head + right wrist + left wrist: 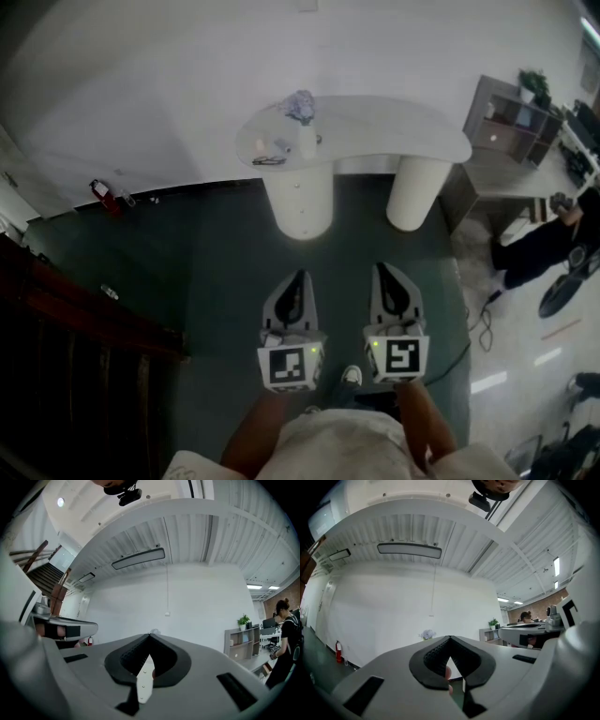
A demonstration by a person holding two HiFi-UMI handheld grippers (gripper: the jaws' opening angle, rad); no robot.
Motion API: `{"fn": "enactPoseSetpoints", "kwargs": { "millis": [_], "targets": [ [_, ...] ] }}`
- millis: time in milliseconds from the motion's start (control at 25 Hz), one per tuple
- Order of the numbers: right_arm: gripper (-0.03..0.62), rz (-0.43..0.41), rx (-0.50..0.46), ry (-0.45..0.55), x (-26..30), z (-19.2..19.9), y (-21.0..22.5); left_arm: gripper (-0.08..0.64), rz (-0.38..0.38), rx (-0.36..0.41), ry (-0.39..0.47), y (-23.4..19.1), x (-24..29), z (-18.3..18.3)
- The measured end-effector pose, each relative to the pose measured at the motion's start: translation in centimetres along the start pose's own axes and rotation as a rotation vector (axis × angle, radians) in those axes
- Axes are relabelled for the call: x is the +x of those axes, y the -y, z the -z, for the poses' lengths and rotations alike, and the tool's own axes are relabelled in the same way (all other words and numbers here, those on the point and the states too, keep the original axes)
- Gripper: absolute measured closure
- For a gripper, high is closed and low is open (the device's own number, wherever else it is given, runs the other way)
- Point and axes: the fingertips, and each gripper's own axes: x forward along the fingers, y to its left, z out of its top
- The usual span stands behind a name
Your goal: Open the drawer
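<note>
Room: I am looking down at a dark green floor (216, 272) that meets a white wall, with a dark wooden staircase (66, 319) off to the left of my fingers.
Counter: a white curved counter (394, 131) stands ahead of both sets of fingers, well apart from them, on two round pedestals.
Drawer: the drawer pedestal (300, 202) is the left one, straight ahead of my left fingers. I can just see a small knob on its front, but not the drawer seams.
On the counter: a vase of pale flowers (302, 117) sits above that pedestal, with a small dark item I cannot identify beside it.
Left gripper (292, 286): the fingers are together with nothing between them, pointing at the counter.
Right gripper (392, 281): the fingers are together and empty, just beside the left pair and facing the right pedestal (414, 192).
Far right: there is a shelf unit (511, 117), and nearer, a person in black (544, 248).
Far left: a red fire extinguisher (103, 192) stands by the wall.
</note>
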Motion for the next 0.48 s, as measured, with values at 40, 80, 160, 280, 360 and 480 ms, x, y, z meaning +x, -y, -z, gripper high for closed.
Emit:
{"fn": "enactPoseSetpoints", "kwargs": {
  "millis": [40,80,160,280,360,480],
  "targets": [
    [0.588,0.0,0.001,0.002,0.6,0.1,0.8,0.558,-0.001,0.006,-0.001,0.3,0.9,0.1],
    [0.588,-0.001,0.002,0.005,1.2,0.2,1.5,0.558,-0.002,0.011,0.0,0.6,1.7,0.1],
    [0.588,-0.005,0.006,0.01,2.2,0.4,2.9,0.558,-0.006,0.02,0.005,1.3,3.3,0.2],
    [0.588,-0.015,0.013,0.008,3.7,0.9,4.8,0.558,-0.009,0.039,0.01,2.4,5.5,0.3],
    [0.588,-0.021,0.022,0.012,4.5,1.1,6.1,0.558,-0.012,0.043,0.01,3.2,6.8,0.3],
    [0.588,-0.038,0.035,0.02,5.4,1.5,7.6,0.558,-0.021,0.047,0.012,4.2,8.5,0.5]
  ]
}}
